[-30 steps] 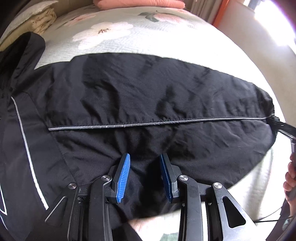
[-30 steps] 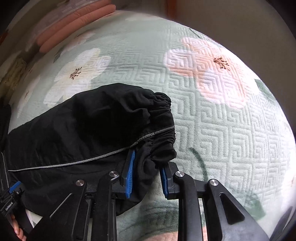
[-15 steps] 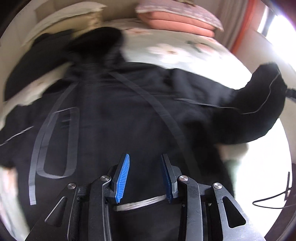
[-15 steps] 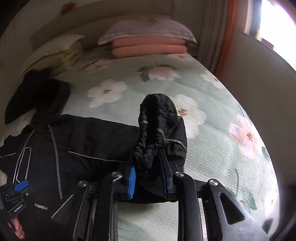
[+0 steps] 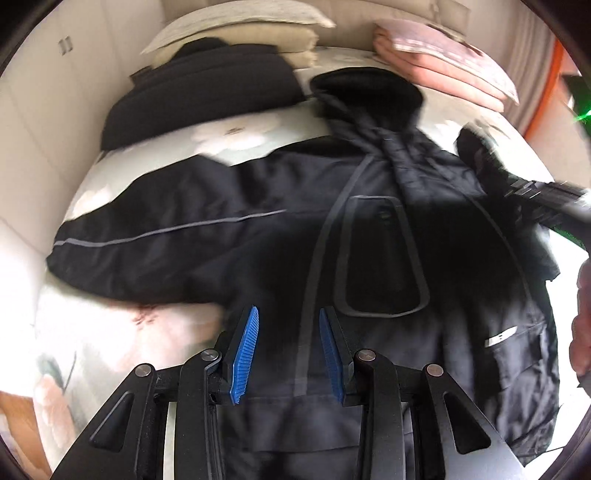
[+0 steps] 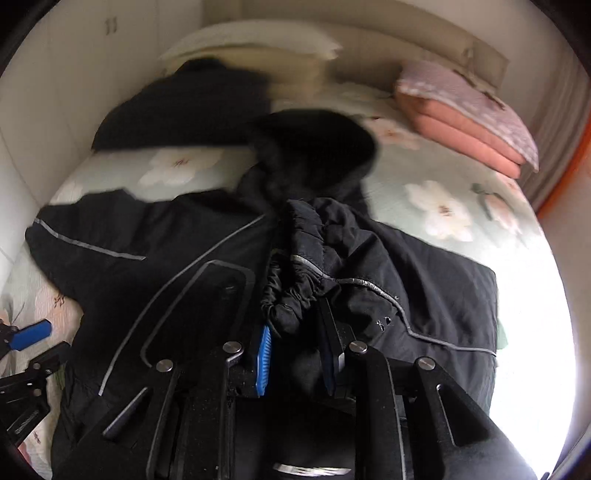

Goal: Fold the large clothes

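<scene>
Jaws on the right gripper [image 6: 295, 343] pinch the sleeve cuff [image 6: 291, 295] of the black jacket [image 5: 369, 258] (bit blurry); left gripper [image 5: 288, 343] hovers open over the hem on the floral bedspread [image 6: 443, 210].

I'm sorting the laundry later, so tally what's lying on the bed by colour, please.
Black: 2, the jacket spread out and a folded garment behind it.
Pink: 1, the folded blanket.
Cream: 1, the pillow stack, partly hidden.
Total: 4
</scene>
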`<state>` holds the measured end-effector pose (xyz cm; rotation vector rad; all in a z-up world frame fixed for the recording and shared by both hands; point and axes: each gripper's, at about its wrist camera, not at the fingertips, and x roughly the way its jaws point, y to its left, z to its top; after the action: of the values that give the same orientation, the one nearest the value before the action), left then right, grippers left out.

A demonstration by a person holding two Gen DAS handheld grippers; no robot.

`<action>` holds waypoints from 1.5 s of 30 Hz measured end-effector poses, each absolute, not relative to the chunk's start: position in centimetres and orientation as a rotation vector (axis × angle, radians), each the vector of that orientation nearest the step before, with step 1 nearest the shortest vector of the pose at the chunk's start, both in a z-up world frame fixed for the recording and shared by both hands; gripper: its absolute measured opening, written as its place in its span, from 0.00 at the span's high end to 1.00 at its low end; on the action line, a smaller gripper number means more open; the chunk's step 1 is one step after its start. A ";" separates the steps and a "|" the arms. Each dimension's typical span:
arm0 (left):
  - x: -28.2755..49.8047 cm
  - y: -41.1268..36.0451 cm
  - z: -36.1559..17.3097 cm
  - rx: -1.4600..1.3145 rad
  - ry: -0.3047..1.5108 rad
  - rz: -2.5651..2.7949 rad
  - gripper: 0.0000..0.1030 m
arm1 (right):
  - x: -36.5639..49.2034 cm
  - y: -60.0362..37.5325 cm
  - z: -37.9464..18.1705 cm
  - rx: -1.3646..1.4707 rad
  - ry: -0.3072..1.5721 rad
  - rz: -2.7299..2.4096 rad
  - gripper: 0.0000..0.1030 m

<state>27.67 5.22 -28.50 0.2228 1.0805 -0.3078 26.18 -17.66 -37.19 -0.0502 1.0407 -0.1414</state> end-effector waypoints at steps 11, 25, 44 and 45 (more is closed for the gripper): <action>28.1 12.1 -33.4 0.176 1.168 -0.280 0.65 | 29.4 -9.8 -49.4 -0.100 1.260 -0.111 0.24; 31.4 2.6 -32.3 0.059 1.142 -0.525 0.65 | 22.6 -23.8 -37.7 0.034 1.083 -0.266 0.42; 37.5 -7.6 -39.9 -0.131 1.346 -0.768 0.55 | 24.1 -31.2 -47.9 0.059 1.232 -0.267 0.60; 37.7 -7.6 -40.1 -0.138 1.352 -0.764 0.55 | 24.0 -31.2 -47.9 0.056 1.231 -0.269 0.60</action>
<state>37.70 -7.64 -40.06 -0.1377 1.3515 -0.7642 23.99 -31.25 -47.88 0.0559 1.2311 -0.2690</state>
